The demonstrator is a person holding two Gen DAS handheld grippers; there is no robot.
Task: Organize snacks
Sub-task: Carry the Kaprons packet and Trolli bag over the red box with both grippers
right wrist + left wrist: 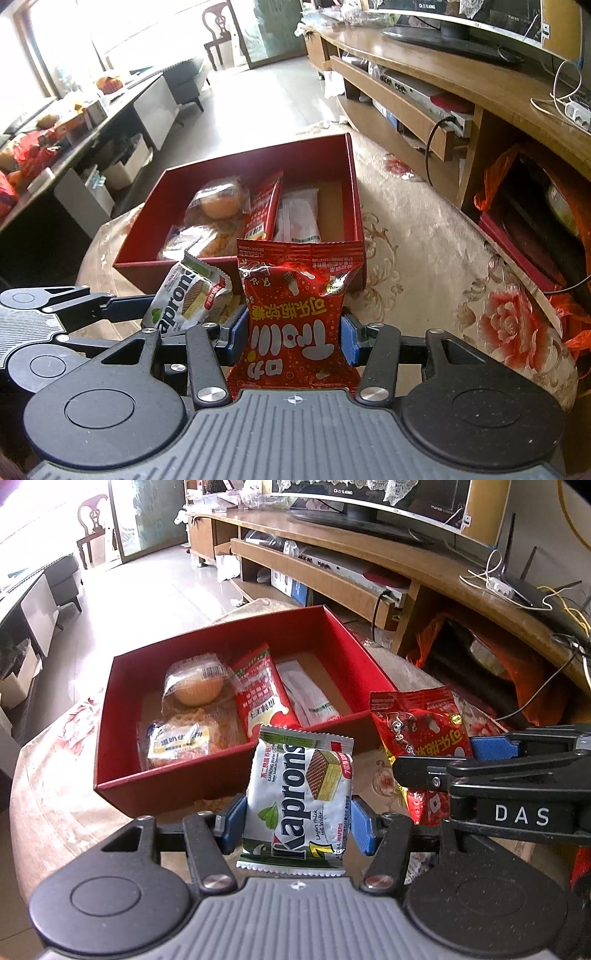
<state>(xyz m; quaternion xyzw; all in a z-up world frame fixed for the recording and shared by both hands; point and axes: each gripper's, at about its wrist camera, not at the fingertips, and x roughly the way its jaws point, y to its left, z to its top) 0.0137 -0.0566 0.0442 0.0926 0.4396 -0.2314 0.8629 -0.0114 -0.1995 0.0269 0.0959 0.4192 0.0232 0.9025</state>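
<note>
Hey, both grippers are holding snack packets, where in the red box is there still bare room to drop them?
In the red box, the far right corner is bare, bordered by the white packet and the right wall. A strip beside the muffin, along the left wall, is also free. The near left, around the yellow-labelled cake, is crowded.

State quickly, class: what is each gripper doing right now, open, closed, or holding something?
Left gripper: closed on the white Kaprons wafer packet.
Right gripper: closed on the red candy bag.
</note>
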